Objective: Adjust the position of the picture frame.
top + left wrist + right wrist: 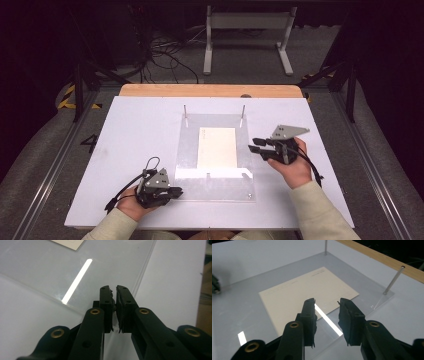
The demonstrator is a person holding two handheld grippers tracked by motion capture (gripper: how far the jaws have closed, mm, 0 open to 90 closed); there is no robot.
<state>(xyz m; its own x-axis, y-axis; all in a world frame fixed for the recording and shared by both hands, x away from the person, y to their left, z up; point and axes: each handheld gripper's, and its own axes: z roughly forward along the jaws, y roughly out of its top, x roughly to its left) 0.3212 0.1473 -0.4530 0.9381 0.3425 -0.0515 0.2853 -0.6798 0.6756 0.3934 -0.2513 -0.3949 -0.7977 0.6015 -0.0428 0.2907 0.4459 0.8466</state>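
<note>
Cream card (217, 147): lies flat on the clear acrylic plate (187, 150), roughly at its middle, long side running away from the person; faint print along one edge in the right gripper view (312, 292).
Clear acrylic plate: rests on the white table board (135, 150), centred; it reflects a bright strip of light near its front edge.
Metal pins (185, 114): two thin upright rods at the plate's far corners, one on each side.
Left gripper (175, 192): at the plate's near left corner, held low in the left hand (131, 206); jaws pressed together with nothing visible between them, tips over the plate's edge (113, 290).
Right gripper (256, 145): at the plate's right edge, pointing left toward the card, held in the right hand (295, 167); jaws spread apart, nothing between them (327, 302), tips above the card's near edge, not touching it.
Wooden strip (210, 90): runs along the table's far edge.
</note>
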